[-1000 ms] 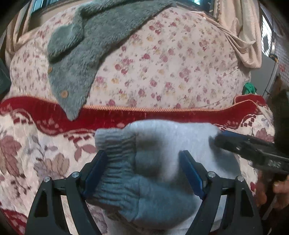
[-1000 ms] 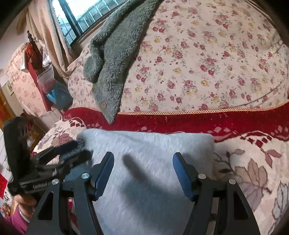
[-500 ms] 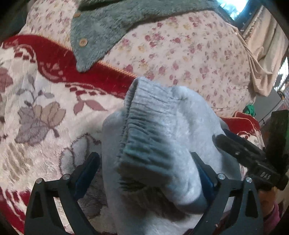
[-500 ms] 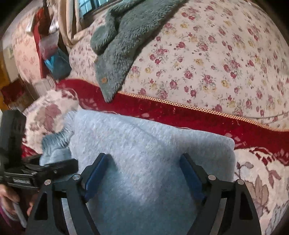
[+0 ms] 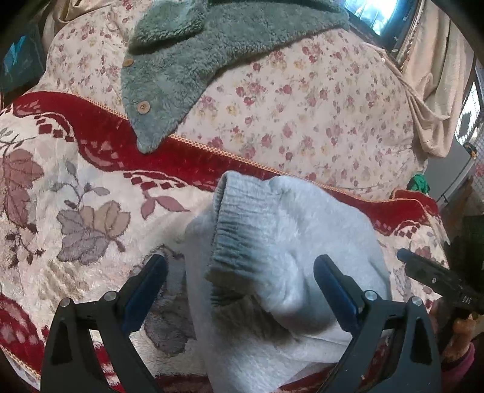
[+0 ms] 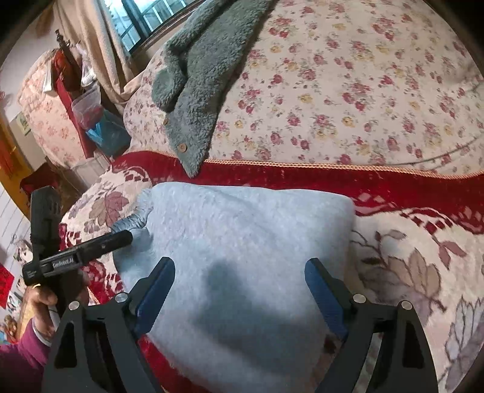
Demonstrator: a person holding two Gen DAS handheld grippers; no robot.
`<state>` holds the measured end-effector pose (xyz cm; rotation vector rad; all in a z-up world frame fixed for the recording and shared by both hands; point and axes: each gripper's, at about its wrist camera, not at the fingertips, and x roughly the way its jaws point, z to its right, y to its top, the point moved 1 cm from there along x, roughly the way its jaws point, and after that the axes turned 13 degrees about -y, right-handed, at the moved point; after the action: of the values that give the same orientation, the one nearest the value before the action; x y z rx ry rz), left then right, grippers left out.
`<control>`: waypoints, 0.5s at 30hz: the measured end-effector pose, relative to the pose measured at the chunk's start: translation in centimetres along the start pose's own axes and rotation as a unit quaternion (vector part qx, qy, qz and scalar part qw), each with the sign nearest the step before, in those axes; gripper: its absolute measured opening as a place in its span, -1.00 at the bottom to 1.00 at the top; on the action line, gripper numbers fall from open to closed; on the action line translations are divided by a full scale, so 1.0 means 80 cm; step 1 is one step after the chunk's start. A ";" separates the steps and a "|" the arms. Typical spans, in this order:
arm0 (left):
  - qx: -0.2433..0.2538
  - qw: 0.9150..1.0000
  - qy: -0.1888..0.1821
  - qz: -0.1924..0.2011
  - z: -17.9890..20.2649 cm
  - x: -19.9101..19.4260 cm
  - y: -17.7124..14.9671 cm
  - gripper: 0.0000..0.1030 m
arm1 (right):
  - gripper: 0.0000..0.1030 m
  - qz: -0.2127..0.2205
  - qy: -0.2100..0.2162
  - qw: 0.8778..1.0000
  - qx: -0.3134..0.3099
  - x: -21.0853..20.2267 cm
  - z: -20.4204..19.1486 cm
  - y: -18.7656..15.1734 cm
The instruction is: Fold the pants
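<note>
pants (image 6: 242, 260), pale grey-blue and fleecy, lie folded into a thick block on the blanket (image 6: 417, 272), close in front of both cameras. the right gripper (image 6: 240, 284) hangs just over the block with its blue pads (image 6: 157, 287) spread wide; its jaws have just been opening, the pants lie below and between them, and neither pad presses the cloth. a dark shadow falls on the fleece between the jaws.

in the left wrist view the left gripper (image 5: 239, 284) is spread wide too, having just opened further, with a ribbed cuff (image 5: 242, 223) of the pants standing up between its pads (image 5: 145, 290) and touching neither. the cuff sits on top of the folded bulk, its open end turned toward the left pad.

each gripper shows in the other's view: the left one at the pants' left edge beside the cuff (image 6: 133, 220), held by a hand (image 6: 45, 299) in a magenta sleeve (image 6: 18, 362); the right one at the far right of the left view, just beside the block.

beyond the pants the blanket's cream leaf pattern gives way to a red band (image 6: 332, 178) with gold cord. behind that rises a floral quilt (image 6: 348, 90), and a grey-green fleece jacket (image 6: 205, 78) with wooden buttons drapes over it, its tip reaching the red band. farther back are beige curtains (image 6: 93, 39) and a window (image 6: 145, 15).
</note>
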<state>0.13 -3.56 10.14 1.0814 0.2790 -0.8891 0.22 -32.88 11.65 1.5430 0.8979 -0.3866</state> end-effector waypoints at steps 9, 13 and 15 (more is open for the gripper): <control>-0.022 0.998 -0.060 -0.019 -0.003 -0.006 0.010 0.97 | 0.87 -0.032 0.016 0.995 0.093 -0.003 0.075 -0.022; -0.018 0.998 -0.052 -0.023 0.000 -0.001 0.013 0.97 | 0.87 -0.035 0.025 0.993 0.105 -0.002 0.079 -0.028; -0.022 0.998 -0.057 -0.027 -0.001 0.003 0.013 0.97 | 0.90 -0.040 0.038 0.992 0.115 0.003 0.083 -0.031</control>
<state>1.07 -3.39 10.63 0.9821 0.2319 -0.9853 0.27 -39.20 8.49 1.7462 1.0040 -0.5072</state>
